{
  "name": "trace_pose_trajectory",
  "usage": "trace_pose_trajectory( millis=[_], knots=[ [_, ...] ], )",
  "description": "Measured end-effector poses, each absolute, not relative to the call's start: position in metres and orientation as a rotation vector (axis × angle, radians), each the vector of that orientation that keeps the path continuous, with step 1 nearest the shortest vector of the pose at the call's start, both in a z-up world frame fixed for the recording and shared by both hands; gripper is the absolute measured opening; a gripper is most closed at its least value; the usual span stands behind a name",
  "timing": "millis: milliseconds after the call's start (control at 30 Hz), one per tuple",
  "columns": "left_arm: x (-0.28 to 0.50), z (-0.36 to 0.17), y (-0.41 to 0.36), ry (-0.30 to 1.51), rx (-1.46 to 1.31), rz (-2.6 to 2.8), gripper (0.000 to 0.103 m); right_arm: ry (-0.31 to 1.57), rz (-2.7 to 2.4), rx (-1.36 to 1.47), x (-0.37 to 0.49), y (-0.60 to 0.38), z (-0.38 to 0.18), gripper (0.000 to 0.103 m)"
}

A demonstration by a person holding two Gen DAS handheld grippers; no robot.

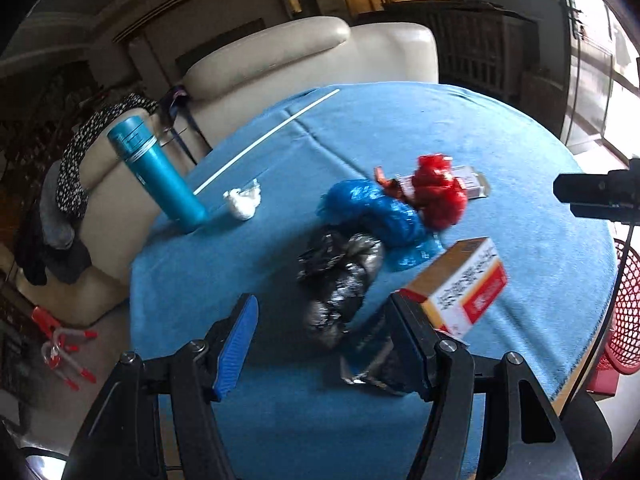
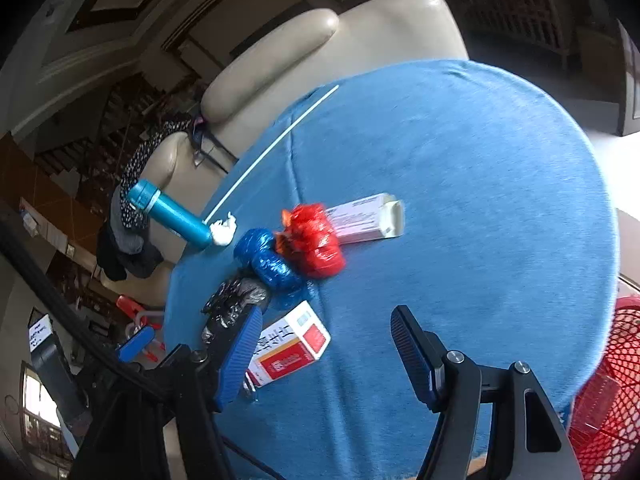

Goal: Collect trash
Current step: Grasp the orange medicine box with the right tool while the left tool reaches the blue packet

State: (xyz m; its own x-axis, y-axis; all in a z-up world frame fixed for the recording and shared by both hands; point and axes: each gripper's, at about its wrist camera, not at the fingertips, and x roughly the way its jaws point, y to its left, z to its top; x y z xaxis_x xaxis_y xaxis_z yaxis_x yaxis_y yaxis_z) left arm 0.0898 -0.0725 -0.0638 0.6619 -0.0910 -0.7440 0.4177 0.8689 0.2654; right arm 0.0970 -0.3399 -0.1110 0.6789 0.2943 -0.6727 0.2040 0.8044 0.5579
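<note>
On the blue-clothed round table [image 1: 460, 128] lies a heap of trash: a crumpled black bag [image 1: 340, 280], a blue bag [image 1: 376, 212], a red bag [image 1: 438, 192], an orange-and-white box [image 1: 464, 284], a pink-white box [image 2: 366, 220] and a white tissue wad [image 1: 242, 200]. My left gripper [image 1: 324, 336] is open just in front of the black bag, with a dark foil wrapper [image 1: 372, 364] by its right finger. My right gripper [image 2: 324, 344] is open and empty over the cloth, its left finger beside the orange-and-white box [image 2: 292, 344].
A teal flask [image 1: 160, 172] stands at the table's left edge beside a thin white stick [image 1: 264, 140]. A red mesh basket [image 2: 608, 392] sits off the table's right side. Cream sofas [image 1: 312, 64] stand behind the table.
</note>
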Motion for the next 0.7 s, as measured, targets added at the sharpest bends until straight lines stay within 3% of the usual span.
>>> trace_pose_trajectory(
  millis=[700],
  knots=[
    [0.121,-0.097,-0.019,0.917,0.342,-0.285,0.067,1.037,0.107,0.793,0.138,-0.288,-0.156,0.07]
  ],
)
